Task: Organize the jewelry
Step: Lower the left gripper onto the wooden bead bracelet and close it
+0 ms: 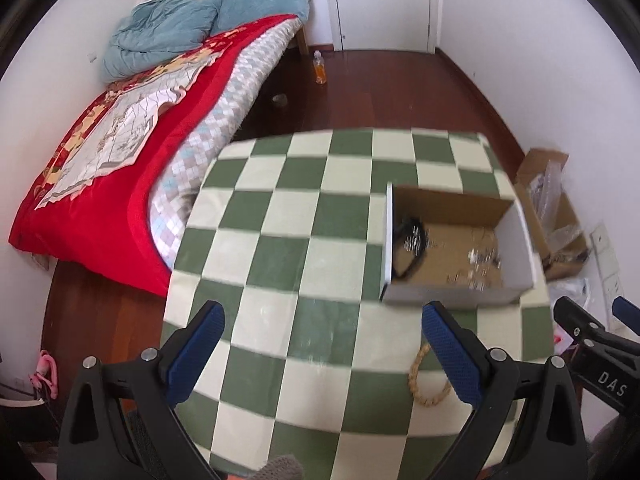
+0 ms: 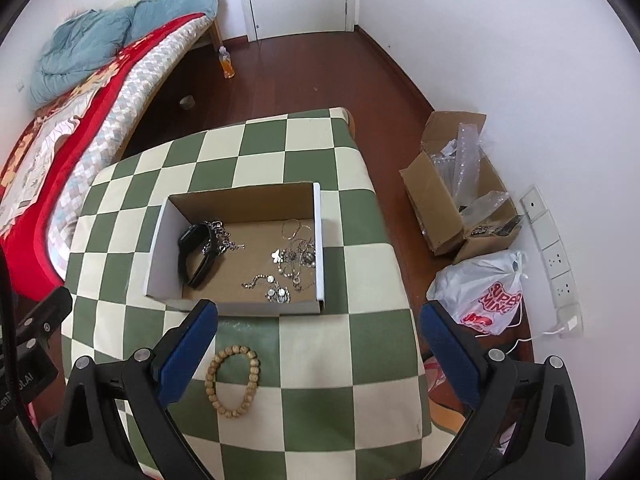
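A shallow cardboard box (image 2: pixel 236 308) (image 1: pixel 452 296) stands on the green-and-cream checkered table (image 2: pixel 360 380) (image 1: pixel 280 280). In it lie a black watch (image 2: pixel 194 254) (image 1: pixel 408 248) and several silver chains and charms (image 2: pixel 290 262) (image 1: pixel 480 264). A wooden bead bracelet (image 2: pixel 234 380) (image 1: pixel 426 380) lies on the table in front of the box. My right gripper (image 2: pixel 318 354) is open and empty above the table; its left finger sits just left of the bracelet. My left gripper (image 1: pixel 322 354) is open and empty; the bracelet lies by its right finger.
A bed with a red cover (image 1: pixel 120 152) stands left of the table. An orange bottle (image 2: pixel 227 63) is on the wood floor. A cardboard carton with plastic wrap (image 2: pixel 460 200), a white shopping bag (image 2: pixel 484 292) and a power strip (image 2: pixel 556 264) lie right of the table.
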Tool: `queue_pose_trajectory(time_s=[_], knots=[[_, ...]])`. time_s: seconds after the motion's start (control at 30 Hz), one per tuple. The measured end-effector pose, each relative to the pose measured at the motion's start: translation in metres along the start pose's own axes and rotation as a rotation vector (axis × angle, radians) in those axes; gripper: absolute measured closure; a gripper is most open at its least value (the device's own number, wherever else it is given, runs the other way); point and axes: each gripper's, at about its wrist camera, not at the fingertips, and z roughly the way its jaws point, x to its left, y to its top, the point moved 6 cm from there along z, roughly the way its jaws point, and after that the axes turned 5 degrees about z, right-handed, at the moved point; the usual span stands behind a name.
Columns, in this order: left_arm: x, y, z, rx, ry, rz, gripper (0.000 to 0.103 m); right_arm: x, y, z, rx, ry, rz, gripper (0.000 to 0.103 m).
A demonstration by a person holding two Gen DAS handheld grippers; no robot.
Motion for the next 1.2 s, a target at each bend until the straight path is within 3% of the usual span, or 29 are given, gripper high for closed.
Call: queue_pose_trajectory(time_s=[0.1, 0.23, 0.3, 0.37, 0.63, 0.83, 0.87, 0.9, 0.97, 1.03, 1.2], knots=[[-0.011, -0.027, 0.019, 0.067, -0.008, 0.023, 0.003, -0.007, -0.020, 0.002, 0.031, 0.001, 0.009, 0.001], [-0.030, -0.055, 0.050, 0.166, -0.030, 0.053, 0.003, -0.016, -0.060, 0.029, 0.138, -0.005, 0.020, 0.002], [-0.043, -0.064, 0.065, 0.202, -0.048, 0.071, 0.003, -0.021, -0.078, 0.047, 0.188, -0.012, 0.029, 0.012], [-0.055, -0.070, 0.077, 0.227, -0.063, 0.091, 0.003, -0.024, -0.094, 0.063, 0.239, -0.019, 0.034, 0.032], [-0.082, -0.085, 0.113, 0.332, -0.132, 0.118, 0.014, -0.029, -0.119, 0.096, 0.306, -0.026, 0.040, 0.036], [-0.085, -0.086, 0.118, 0.333, -0.163, 0.106, 0.043, -0.036, -0.122, 0.107, 0.329, -0.034, 0.038, 0.036], [-0.087, -0.085, 0.117, 0.329, -0.175, 0.109, 0.052, -0.036, -0.121, 0.108, 0.332, -0.034, 0.041, 0.036], [-0.089, -0.083, 0.115, 0.323, -0.187, 0.111, 0.071, -0.037, -0.122, 0.110, 0.336, -0.036, 0.043, 0.036], [-0.093, -0.082, 0.113, 0.321, -0.186, 0.124, 0.091, -0.037, -0.123, 0.112, 0.340, -0.040, 0.045, 0.035], [-0.096, -0.082, 0.113, 0.328, -0.197, 0.130, 0.096, -0.036, -0.123, 0.112, 0.336, -0.045, 0.043, 0.035], [-0.096, -0.088, 0.109, 0.331, -0.203, 0.126, 0.096, -0.035, -0.122, 0.113, 0.338, -0.042, 0.048, 0.035]])
